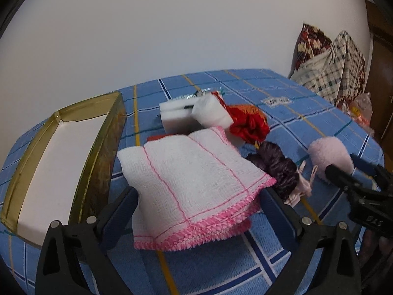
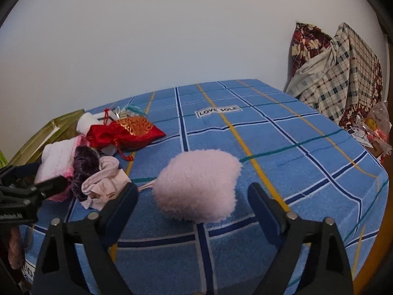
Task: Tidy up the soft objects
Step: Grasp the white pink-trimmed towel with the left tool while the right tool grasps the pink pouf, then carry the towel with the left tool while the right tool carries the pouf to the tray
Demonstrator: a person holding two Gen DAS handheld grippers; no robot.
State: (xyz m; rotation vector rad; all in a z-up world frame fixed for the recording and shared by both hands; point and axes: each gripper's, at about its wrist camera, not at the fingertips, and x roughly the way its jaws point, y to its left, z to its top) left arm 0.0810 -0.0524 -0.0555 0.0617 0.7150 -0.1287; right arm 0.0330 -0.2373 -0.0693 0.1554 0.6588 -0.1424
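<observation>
A folded white cloth with pink edging lies on the blue checked tablecloth. My left gripper is open, one finger at each side of the cloth; its fingertips are partly hidden under the cloth's edges. A fluffy pale pink ball rests on the tablecloth. My right gripper is open around the ball, with a gap at each finger. An open gold box with a white floor stands at the left.
White foam blocks, a red and orange pouch, a dark purple velvet piece and a pale pink fabric item lie in a heap between cloth and ball. Checked fabrics and a plastic bag are piled beyond the table's right edge.
</observation>
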